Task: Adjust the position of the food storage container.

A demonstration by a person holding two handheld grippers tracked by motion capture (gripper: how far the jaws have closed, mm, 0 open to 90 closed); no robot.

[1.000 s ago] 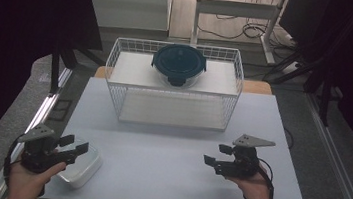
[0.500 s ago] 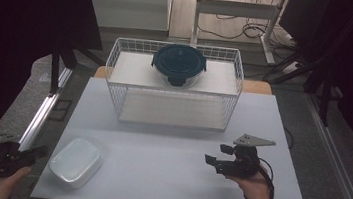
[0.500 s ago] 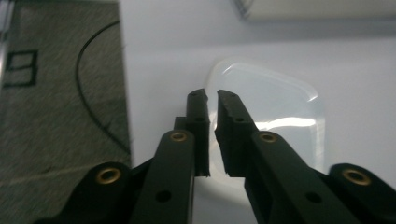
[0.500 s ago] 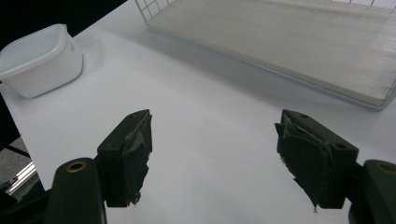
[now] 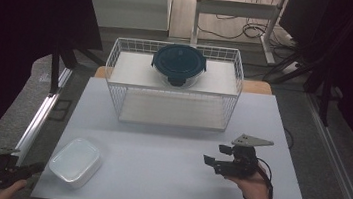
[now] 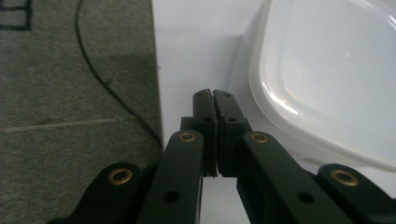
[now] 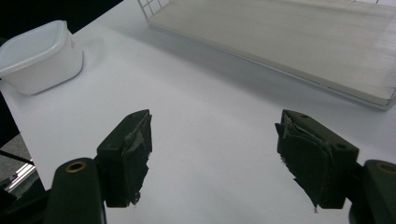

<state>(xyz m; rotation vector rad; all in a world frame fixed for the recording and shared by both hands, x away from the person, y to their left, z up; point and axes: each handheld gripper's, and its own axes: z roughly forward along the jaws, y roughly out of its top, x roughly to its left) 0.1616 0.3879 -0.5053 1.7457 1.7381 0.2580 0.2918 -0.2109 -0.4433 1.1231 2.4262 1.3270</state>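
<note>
Tub (image 5: 76, 161) – white, with its lid on – sits on the table (image 5: 165, 179) near the front left corner. It is the landmark for all the rest.

Left gripper (image 5: 30, 168) is just left of the tub, off the table edge, held low over the grey floor (image 6: 70, 70). Its two black jaws are pressed together with nothing between them. In the left gripper view the tips (image 6: 214, 100) point along the table edge, and the tub (image 6: 327, 79) lies close by on the right, not touching them. A thin black cable (image 6: 107, 84) runs over the floor beside them.

Right gripper (image 5: 215, 160) is well to the right of the tub, above bare table, with a hand (image 5: 255, 186) holding it from behind. Its jaws are wide apart and empty – in the right gripper view they point toward the tub (image 7: 39, 56), which stands far off at the top left.

Behind the tub, at the back of the table, stands a white wire rack (image 5: 176, 87). A round bowl (image 5: 178, 64) with a dark blue lid sits on its top shelf. The lower shelf (image 7: 303, 42) is a flat pale board.
</note>
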